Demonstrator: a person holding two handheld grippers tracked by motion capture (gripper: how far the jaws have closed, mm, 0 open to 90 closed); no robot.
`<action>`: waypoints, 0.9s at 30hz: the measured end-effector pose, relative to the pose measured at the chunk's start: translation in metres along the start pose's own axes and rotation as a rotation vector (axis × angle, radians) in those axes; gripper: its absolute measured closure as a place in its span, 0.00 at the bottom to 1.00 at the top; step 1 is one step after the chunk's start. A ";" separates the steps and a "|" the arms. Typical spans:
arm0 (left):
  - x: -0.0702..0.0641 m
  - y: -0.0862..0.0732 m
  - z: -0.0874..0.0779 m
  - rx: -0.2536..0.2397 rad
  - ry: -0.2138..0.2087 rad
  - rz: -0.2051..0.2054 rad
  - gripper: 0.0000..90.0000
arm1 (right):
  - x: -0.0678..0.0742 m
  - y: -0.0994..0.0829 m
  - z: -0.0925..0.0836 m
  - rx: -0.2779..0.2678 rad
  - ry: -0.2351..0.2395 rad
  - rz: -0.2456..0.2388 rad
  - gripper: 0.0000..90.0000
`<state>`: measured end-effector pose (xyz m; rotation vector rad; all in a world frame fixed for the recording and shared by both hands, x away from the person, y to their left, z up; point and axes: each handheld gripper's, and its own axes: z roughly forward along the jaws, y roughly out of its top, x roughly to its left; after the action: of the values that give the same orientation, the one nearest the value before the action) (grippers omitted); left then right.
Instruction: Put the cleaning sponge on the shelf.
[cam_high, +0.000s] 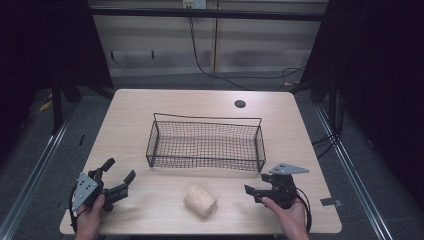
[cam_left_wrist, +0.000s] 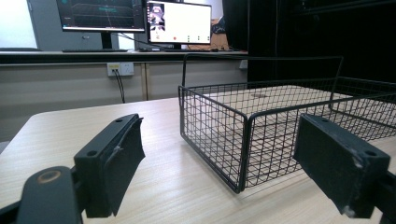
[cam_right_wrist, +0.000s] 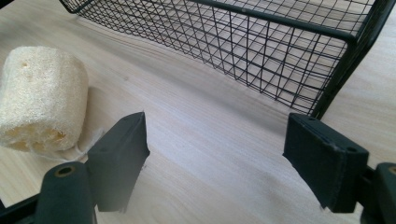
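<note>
2 grippers, both mine, idle with jaws apart: left gripper (cam_high: 114, 179), right gripper (cam_high: 256, 190). Nothing is done yet: loofah (cam_high: 200, 200) lies on the table (cam_high: 150, 107) between them, wire basket (cam_high: 205, 143) empty beyond.

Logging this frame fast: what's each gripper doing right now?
Left gripper: open, holding nothing.
Right gripper: open, holding nothing, beside the loofah.
</note>
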<state>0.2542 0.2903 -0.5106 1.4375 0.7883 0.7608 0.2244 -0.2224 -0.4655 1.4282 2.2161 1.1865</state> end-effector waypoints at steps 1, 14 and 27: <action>0.000 0.000 0.000 -0.003 0.001 -0.004 0.17 | 0.000 0.000 0.000 0.000 0.004 0.004 0.24; 0.000 0.000 0.000 -0.003 0.000 -0.004 0.17 | 0.002 0.009 -0.007 0.029 0.039 0.007 0.29; 0.000 0.000 0.000 -0.003 0.001 -0.004 0.17 | 0.010 0.022 -0.014 0.128 0.064 0.025 0.29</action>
<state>0.2542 0.2900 -0.5107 1.4327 0.7901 0.7592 0.2258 -0.2167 -0.4382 1.4903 2.3624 1.1317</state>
